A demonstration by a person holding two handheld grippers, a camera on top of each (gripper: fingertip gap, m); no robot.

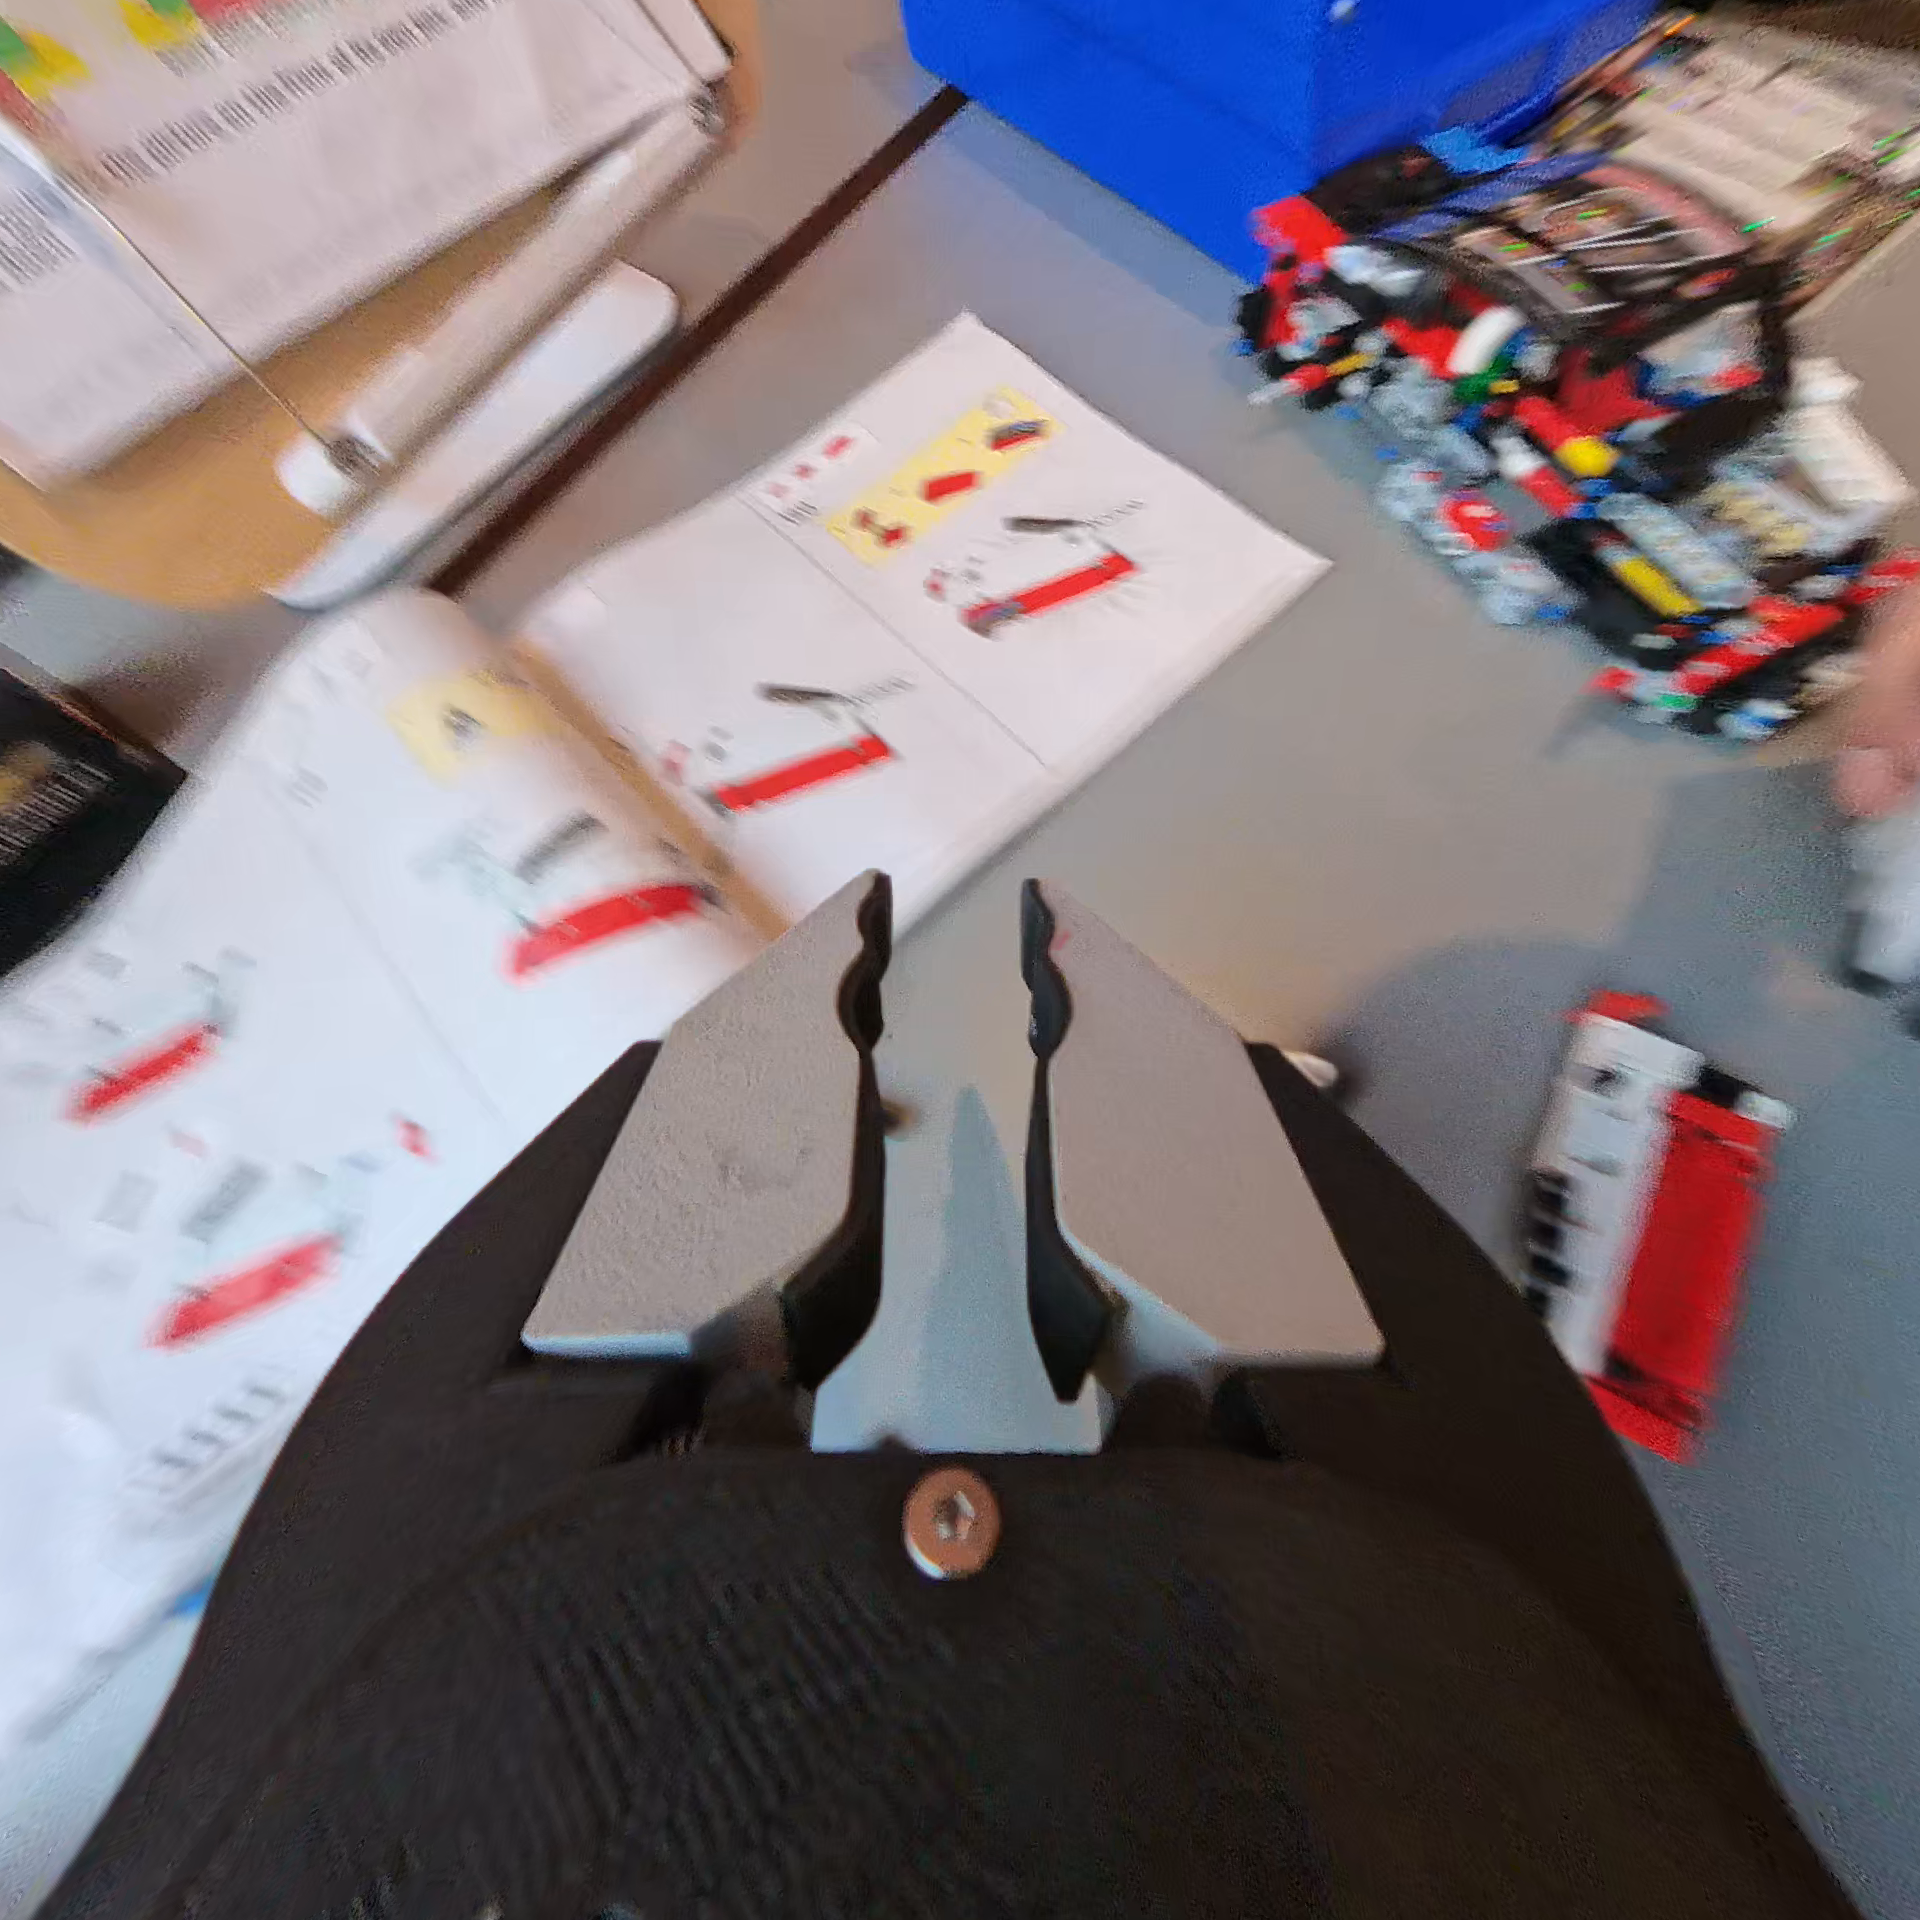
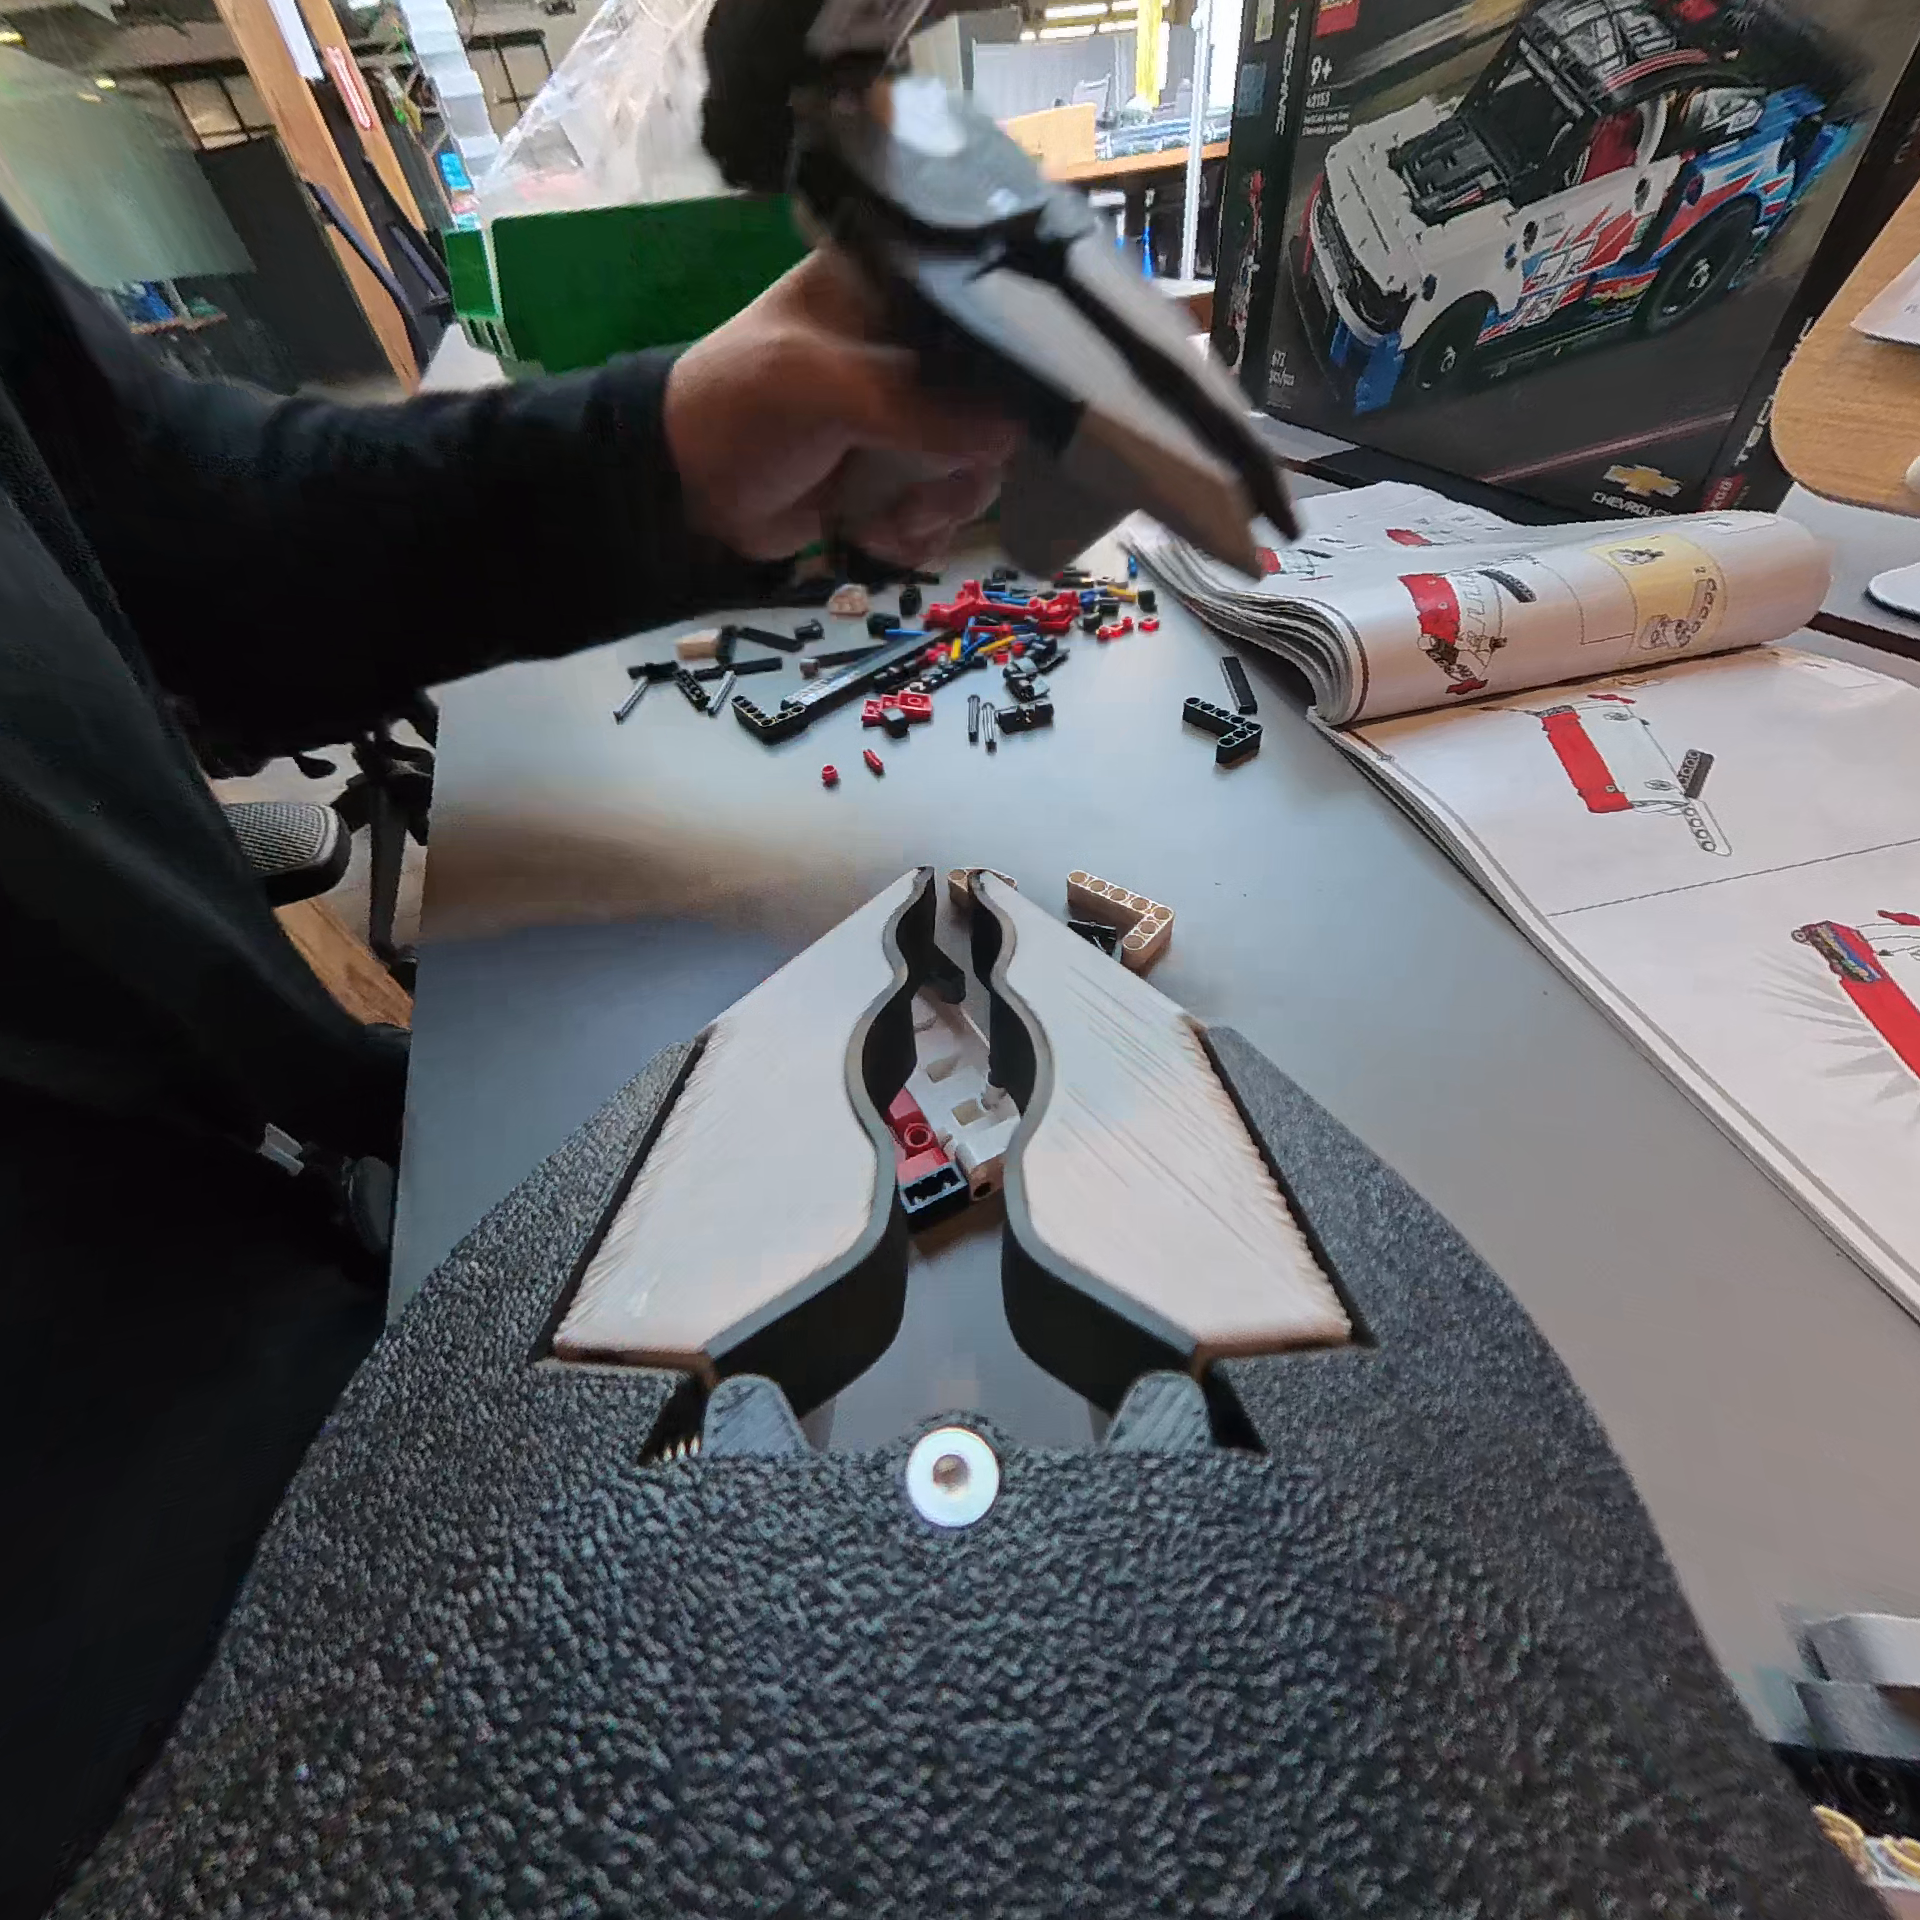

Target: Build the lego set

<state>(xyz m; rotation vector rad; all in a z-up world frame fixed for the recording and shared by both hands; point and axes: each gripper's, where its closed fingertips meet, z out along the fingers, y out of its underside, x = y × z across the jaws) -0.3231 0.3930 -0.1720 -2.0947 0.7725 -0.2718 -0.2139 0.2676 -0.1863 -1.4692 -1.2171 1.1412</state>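
Observation:
My left gripper is open and empty, held above the open instruction booklet on the grey table; the view is blurred. It also shows in the right wrist view, held in a hand over the loose pieces. My right gripper is low over the table, its fingers closed around a small white, red and black Lego assembly. A tan L-shaped beam lies just past its tips. A larger red and white assembly lies at the right in the left wrist view.
A big heap of mixed pieces lies before a blue box. The Lego set box stands behind the booklet. A black L beam, a green bin and a monitor foot are also there. My left gripper is the nearer one to the monitor foot: about 35 centimetres, against 50 centimetres.

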